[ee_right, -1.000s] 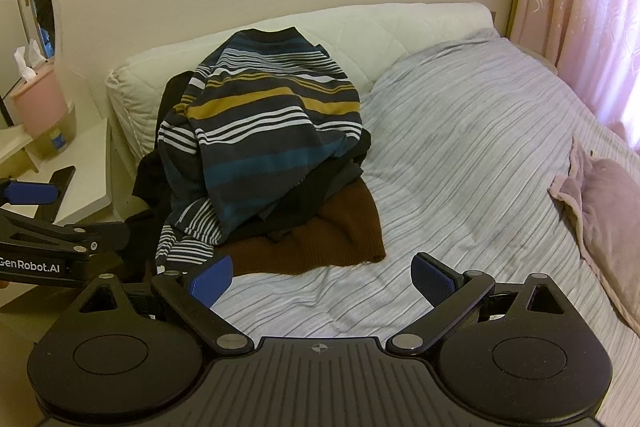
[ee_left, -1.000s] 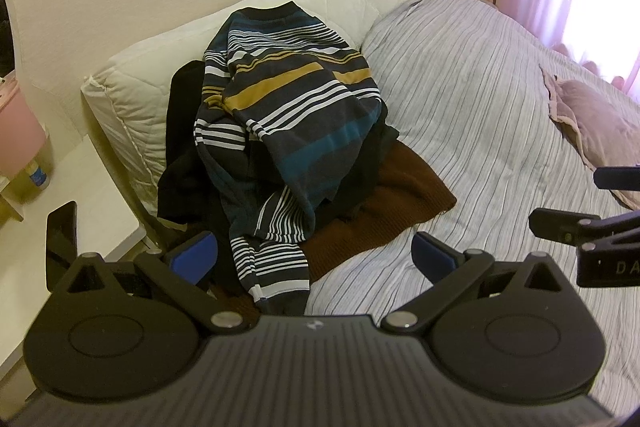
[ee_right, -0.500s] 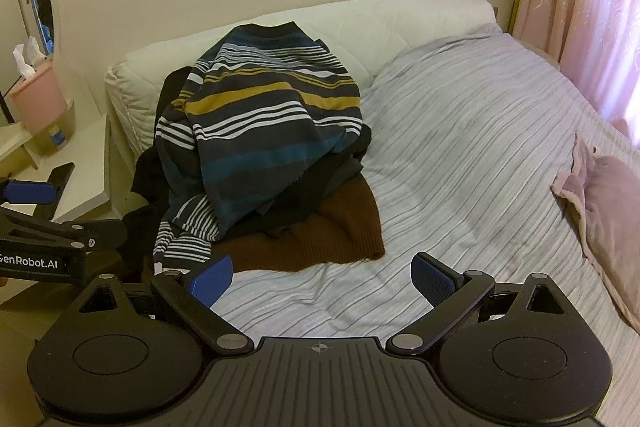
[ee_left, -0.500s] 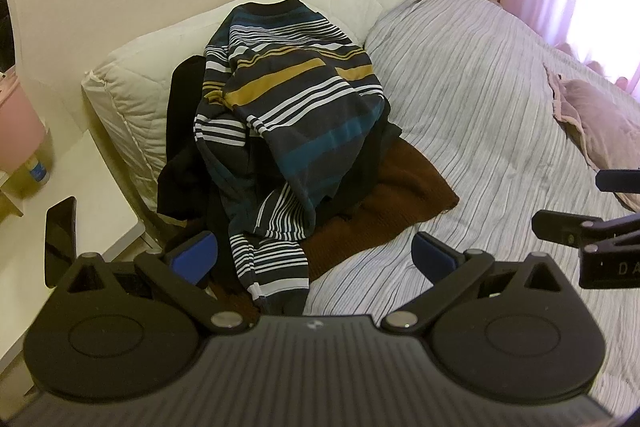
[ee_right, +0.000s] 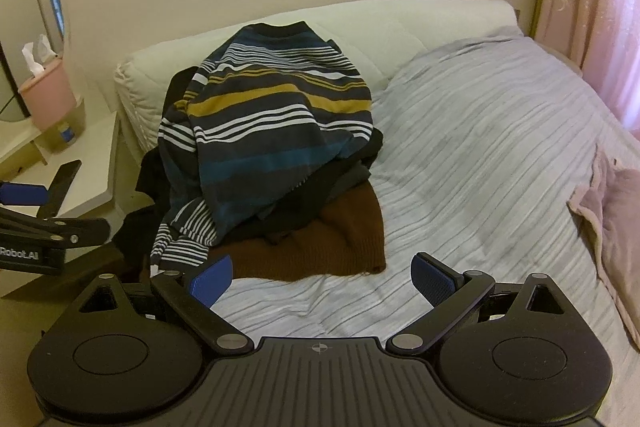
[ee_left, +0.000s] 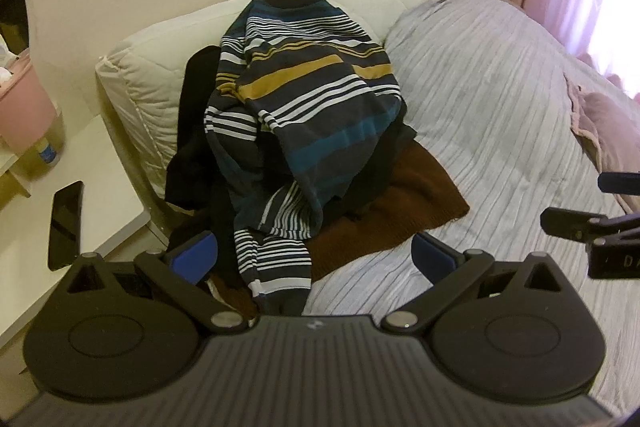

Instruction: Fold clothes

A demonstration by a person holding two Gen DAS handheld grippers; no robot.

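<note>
1. We hold our left tool with its jaws wide apart and nothing between them, low over the near end of the heap.
2. Our right tool is just as wide and empty, above the striped bedspread.
3. The clothes sit in a heap on the bed, against the white pillow: a striped sweater on top, dark garments under it, a brown knit at the bottom.
4. One sweater sleeve hangs down toward our left tool.
5. A pink cloth lies well apart on the right.
6. A phone rests on the white bench beside the bed.
</note>
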